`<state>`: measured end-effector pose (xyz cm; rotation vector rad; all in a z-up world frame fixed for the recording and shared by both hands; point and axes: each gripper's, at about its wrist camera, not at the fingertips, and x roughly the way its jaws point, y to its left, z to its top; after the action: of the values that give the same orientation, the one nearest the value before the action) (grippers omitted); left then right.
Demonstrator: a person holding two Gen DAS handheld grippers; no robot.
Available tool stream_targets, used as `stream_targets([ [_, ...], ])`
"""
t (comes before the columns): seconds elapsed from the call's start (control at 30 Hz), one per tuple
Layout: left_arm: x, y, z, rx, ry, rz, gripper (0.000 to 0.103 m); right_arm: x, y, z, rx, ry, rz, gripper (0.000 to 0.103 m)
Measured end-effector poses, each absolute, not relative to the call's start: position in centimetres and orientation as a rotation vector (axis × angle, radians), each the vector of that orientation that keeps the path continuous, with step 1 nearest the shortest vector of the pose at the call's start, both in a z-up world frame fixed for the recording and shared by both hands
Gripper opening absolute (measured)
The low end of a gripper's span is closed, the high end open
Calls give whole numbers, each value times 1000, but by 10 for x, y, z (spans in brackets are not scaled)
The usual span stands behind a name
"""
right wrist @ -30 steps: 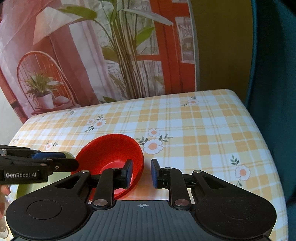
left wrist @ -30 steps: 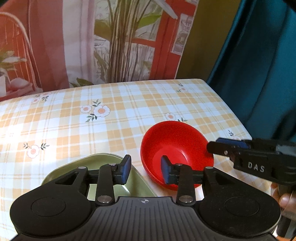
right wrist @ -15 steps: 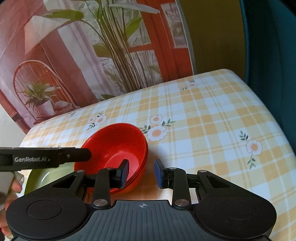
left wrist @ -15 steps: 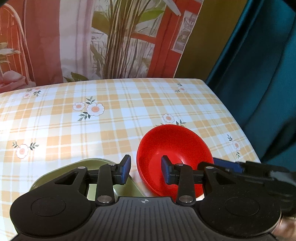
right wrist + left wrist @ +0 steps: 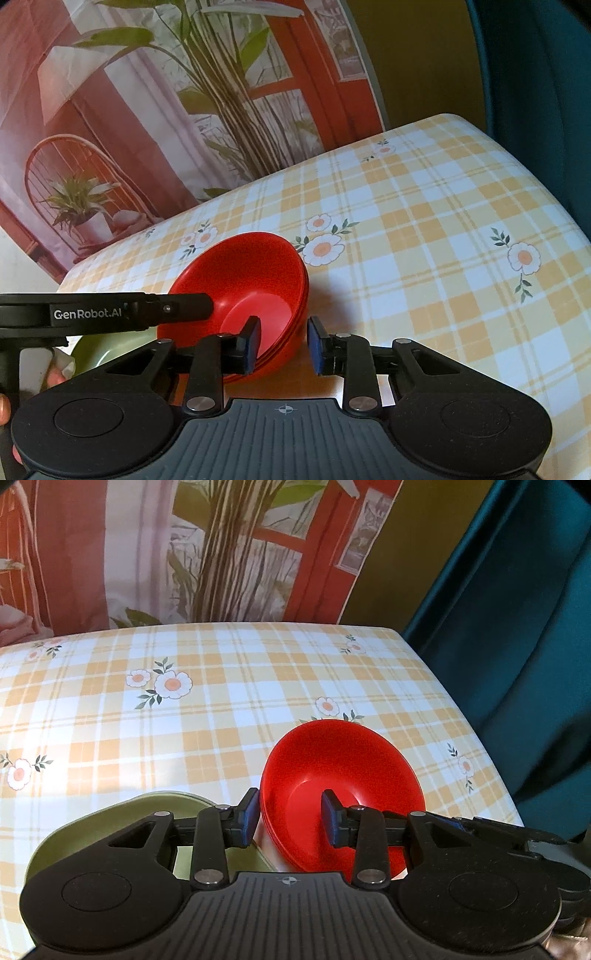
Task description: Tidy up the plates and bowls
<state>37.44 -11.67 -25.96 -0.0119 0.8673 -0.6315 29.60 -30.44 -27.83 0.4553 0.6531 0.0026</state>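
Observation:
A stack of red bowls (image 5: 343, 779) sits on the checked tablecloth, also in the right wrist view (image 5: 251, 280). A green plate (image 5: 122, 823) lies to its left, partly hidden under my left gripper, and shows in the right wrist view (image 5: 103, 350). My left gripper (image 5: 290, 821) is open and straddles the bowls' left rim, one finger inside and one outside. My right gripper (image 5: 282, 345) is open and straddles the bowls' right rim the same way. Neither is closed on the rim.
The table (image 5: 221, 709) carries a yellow plaid cloth with daisies. Its right edge meets a teal curtain (image 5: 517, 627). A printed backdrop (image 5: 147, 110) stands behind the far edge.
Both grippers moved in on the red bowls, from beside them to astride the rim. The left gripper shifted right; the right gripper opened a little wider. The bowls stayed in place.

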Motion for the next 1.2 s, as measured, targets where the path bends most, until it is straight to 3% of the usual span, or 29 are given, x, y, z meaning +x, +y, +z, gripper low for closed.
stream_targets([
  [0.2, 369, -115, -259, 15, 855, -623, 26, 291, -304, -279, 474, 644, -26, 19],
  [0.8, 331, -72, -215, -18, 762, -621, 26, 271, -274, -231, 451, 565, 12, 16],
  [1.2, 309, -18, -212, -56, 764, -547, 26, 275, -218, -228, 410, 609, 96, 15],
])
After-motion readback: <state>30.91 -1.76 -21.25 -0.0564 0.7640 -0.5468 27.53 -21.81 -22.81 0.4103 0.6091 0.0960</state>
